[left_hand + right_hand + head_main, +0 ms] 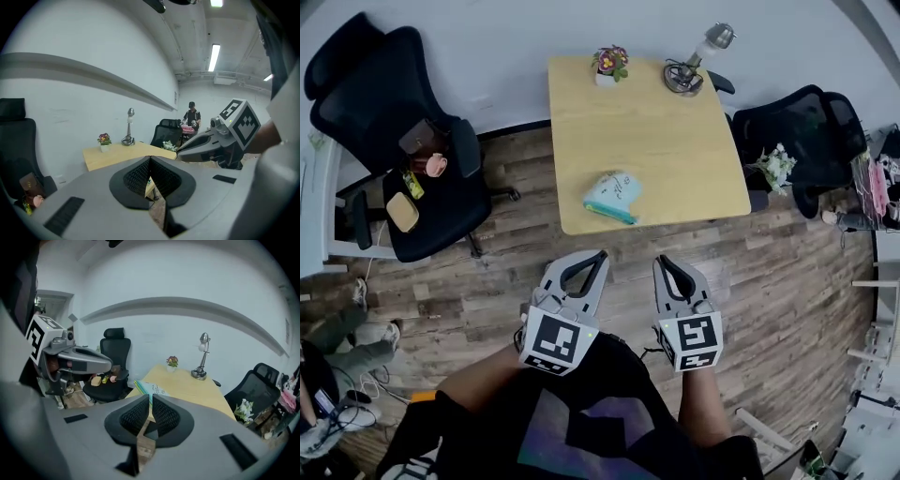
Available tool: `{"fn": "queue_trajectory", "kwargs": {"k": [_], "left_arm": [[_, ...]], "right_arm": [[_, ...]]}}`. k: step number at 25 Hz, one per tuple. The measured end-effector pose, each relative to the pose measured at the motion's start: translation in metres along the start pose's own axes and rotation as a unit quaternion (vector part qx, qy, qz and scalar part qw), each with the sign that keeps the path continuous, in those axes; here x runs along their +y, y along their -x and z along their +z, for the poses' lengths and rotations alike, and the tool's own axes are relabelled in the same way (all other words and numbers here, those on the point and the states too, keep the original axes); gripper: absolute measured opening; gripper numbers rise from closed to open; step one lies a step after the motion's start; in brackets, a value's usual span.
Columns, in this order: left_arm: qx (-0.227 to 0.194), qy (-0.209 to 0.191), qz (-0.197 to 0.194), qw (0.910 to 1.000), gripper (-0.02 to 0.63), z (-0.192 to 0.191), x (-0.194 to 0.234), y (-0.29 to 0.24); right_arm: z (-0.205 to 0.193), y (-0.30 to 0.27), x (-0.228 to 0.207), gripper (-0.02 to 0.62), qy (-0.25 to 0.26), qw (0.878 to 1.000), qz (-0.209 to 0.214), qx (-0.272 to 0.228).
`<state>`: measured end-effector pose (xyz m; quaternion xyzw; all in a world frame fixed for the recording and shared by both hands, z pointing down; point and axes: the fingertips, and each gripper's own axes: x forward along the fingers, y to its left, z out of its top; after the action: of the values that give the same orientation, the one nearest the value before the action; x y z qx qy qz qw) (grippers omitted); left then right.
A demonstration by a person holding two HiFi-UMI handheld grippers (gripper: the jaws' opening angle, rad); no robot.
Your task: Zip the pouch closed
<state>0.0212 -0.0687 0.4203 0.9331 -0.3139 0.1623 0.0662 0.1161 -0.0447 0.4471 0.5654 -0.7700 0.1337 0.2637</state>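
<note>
The pouch (612, 197) lies flat on the wooden table (694, 159), close to the table's near edge and a little left of its middle. It is pale teal with a small print on top and a darker band along the side that faces the person. Far back on the table stand a small flower pot (610, 64) and a desk lamp (694, 66), well apart from the pouch, so there is room to work around it.

Both tools hang short of the table, over the person's lap. The left gripper (600, 255) has its jaws pressed together with nothing between them, and the right gripper (662, 261) is likewise closed and empty – only a thin slit shows between its pads. Neither touches the pouch.

Judged from its slumped, slightly puffed shape, the pouch is soft cloth and light. It will likely slide or bunch on the smooth tabletop if pulled from one end only. The sensible hold is two-handed – one gripper pinching the fabric at the end of the zip line to anchor it, the other nipping the small slider tab and drawing it along. The tab is too small to make out from here, and whether the darker band is the zip side cannot be told. A thin tab may slip from the pads, so a firm, square pinch matters.
</note>
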Motion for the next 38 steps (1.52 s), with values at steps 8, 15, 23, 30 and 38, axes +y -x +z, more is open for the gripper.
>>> {"fn": "queue_trajectory", "kwargs": {"k": [8, 15, 23, 30, 38], "left_arm": [[0.016, -0.005, -0.028, 0.9995, 0.009, -0.009, 0.036, -0.033], [0.043, -0.027, -0.023, 0.9985, 0.010, -0.014, 0.049, -0.067], [0.071, 0.006, 0.043, 0.9966, 0.009, -0.012, 0.044, -0.107], [0.082, 0.045, 0.117, 0.9887, 0.011, -0.014, 0.045, -0.125], [0.087, 0.052, 0.144, 0.9843, 0.012, -0.022, 0.045, -0.107]], "right_arm": [[0.004, -0.055, -0.019, 0.026, 0.059, 0.997, 0.013, 0.057], [-0.014, -0.092, -0.033, 0.086, 0.166, 0.978, 0.079, 0.100], [-0.049, -0.126, -0.042, 0.106, 0.268, 0.929, 0.225, 0.122], [-0.075, -0.142, -0.048, 0.106, 0.324, 0.883, 0.318, 0.116], [-0.097, -0.153, -0.039, 0.106, 0.363, 0.858, 0.340, 0.130]]}}
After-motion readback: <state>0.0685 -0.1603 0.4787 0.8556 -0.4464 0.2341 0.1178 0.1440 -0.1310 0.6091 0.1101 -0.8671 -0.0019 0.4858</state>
